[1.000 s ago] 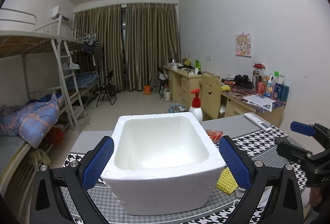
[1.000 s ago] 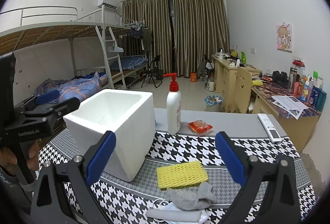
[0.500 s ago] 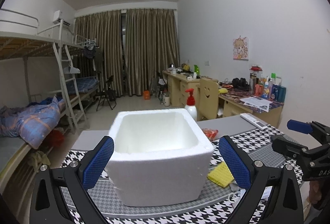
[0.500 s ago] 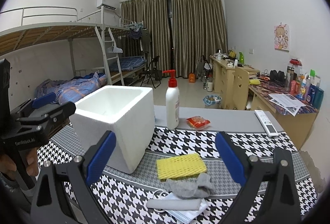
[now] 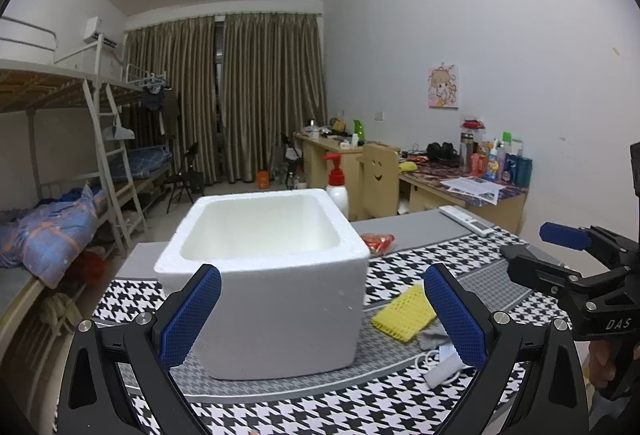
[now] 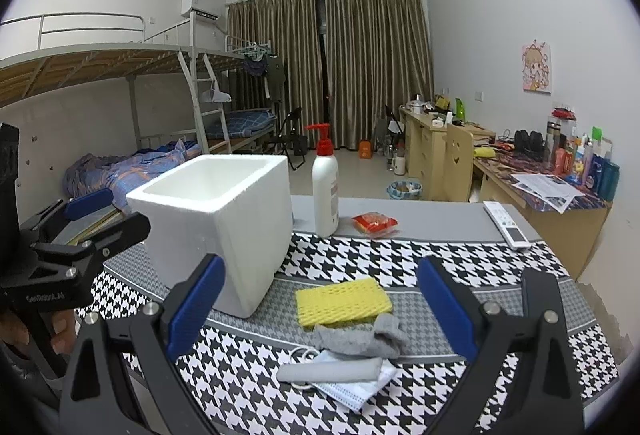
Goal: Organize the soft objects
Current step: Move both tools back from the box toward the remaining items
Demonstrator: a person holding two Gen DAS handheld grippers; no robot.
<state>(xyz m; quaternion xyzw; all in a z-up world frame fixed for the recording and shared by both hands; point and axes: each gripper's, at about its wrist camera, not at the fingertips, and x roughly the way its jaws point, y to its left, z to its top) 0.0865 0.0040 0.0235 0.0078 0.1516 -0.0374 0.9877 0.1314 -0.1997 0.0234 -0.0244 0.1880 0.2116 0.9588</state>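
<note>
A: How do the left gripper (image 5: 322, 305) jaws stand?

B: Spread wide, holding nothing. The white foam box (image 5: 268, 275) sits on the houndstooth surface (image 5: 420, 263) straight ahead of them, its near wall just past the blue pads and filling most of the gap between them. Its hollow looks bare as far as the left view shows.

A: And the right gripper (image 6: 320, 309)?

B: Jaws wide apart as well, and not gripping a thing. The soft things lie between and just ahead of its fingers: a yellow mesh sponge (image 6: 343, 302) lies farthest out, a grey sock (image 6: 360, 337) touches its near edge, and nearest the jaws a grey roll (image 6: 330, 371) rests on a pale blue face mask (image 6: 352, 387).

A: Where is the box from the right jaws?

B: Ahead and to the left, just beyond the left finger, with the sponge close beside its near corner.

A: Anything else on the surface?

B: A pump bottle (image 6: 325, 191) with a red top stands upright beyond the box, a red snack packet (image 6: 375, 223) lies just beside it, and a white remote (image 6: 506, 223) rests far out to the right. The other gripper shows at each view's edge, with fingers of a hand (image 6: 60, 327) on its handle.
</note>
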